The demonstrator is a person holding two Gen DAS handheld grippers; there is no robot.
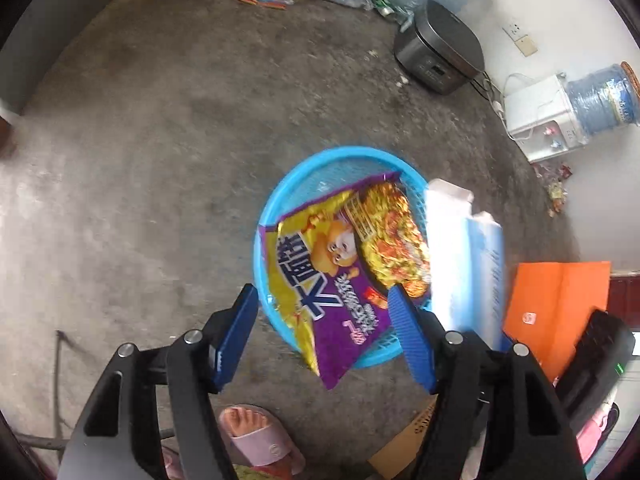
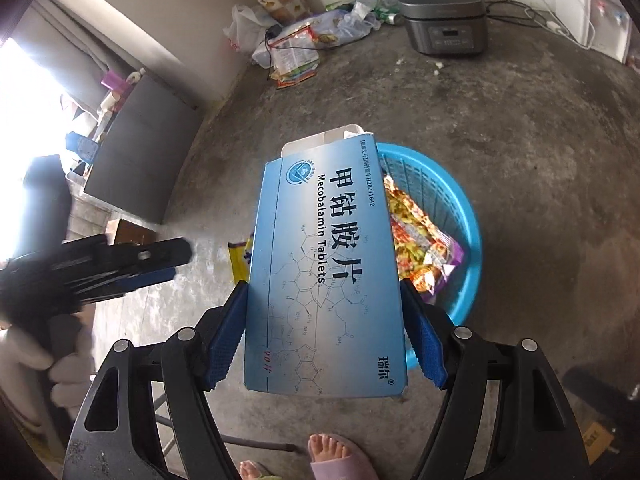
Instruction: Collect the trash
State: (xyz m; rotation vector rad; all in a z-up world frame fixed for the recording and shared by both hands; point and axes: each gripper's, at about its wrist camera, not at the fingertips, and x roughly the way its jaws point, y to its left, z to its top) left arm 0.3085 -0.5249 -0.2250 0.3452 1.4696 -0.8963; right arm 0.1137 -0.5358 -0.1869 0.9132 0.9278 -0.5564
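Right claw [image 2: 324, 320] grips a blue box [image 2: 326, 264] above the basket [image 2: 460, 216]; left claw [image 1: 324, 336] gapes wide over the wrapper [image 1: 340, 264] lying in it.

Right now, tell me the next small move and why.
Probably carry the box forward over the basket and open. The right gripper clamps it by its near end, short of the rim; the wrapper already lies inside, and the left gripper is open.

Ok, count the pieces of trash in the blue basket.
1: a purple noodle wrapper lying across the blue basket, one corner over the rim. The medicine box is outside, held in the right gripper. Others may lie hidden beneath.
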